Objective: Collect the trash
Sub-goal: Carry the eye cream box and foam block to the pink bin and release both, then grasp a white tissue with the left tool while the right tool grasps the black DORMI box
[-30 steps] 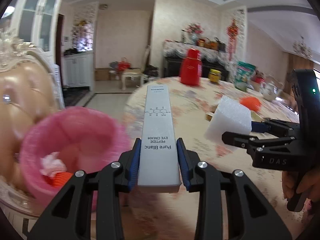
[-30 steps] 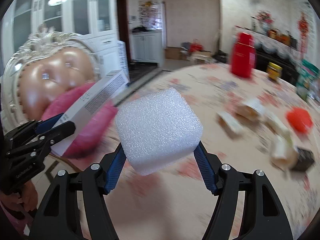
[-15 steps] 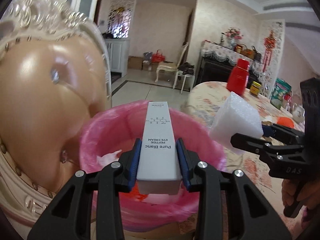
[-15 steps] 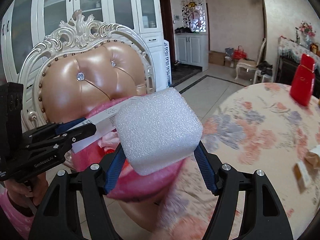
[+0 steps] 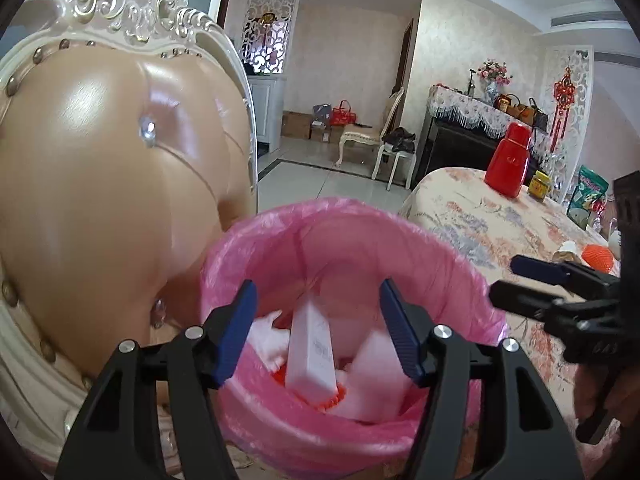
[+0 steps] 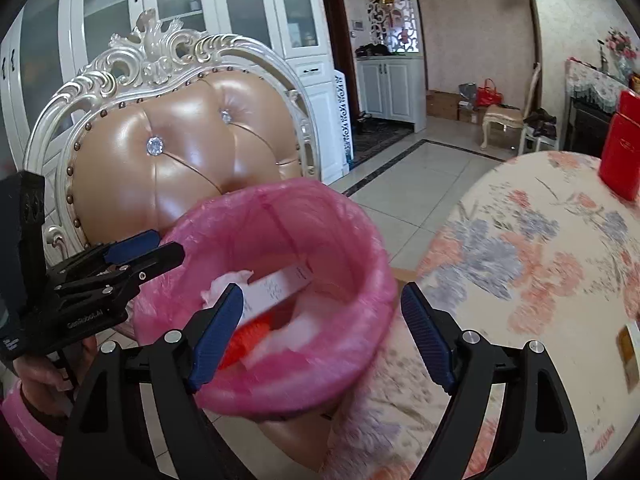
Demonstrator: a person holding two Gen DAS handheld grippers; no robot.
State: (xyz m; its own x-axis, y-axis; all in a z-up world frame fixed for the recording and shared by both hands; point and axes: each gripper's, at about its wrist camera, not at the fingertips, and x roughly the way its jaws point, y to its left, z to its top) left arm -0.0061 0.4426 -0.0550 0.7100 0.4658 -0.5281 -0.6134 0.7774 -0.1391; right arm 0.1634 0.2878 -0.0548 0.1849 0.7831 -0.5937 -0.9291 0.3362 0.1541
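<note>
Lying loose in the pink-lined bin [image 5: 352, 248], just ahead of and below the left gripper [image 5: 316, 328], the white carton [image 5: 310, 354] and foam block [image 5: 378, 364] are both out of the jaws. Half a second ago each gripper pinched its piece; now the left and the right gripper [image 6: 320, 330] stand wide and hold nothing. Both pieces look light: the carton stiff, best taken across its narrow sides; the foam soft, though motion blur leaves its exact resting spot uncertain.
</note>
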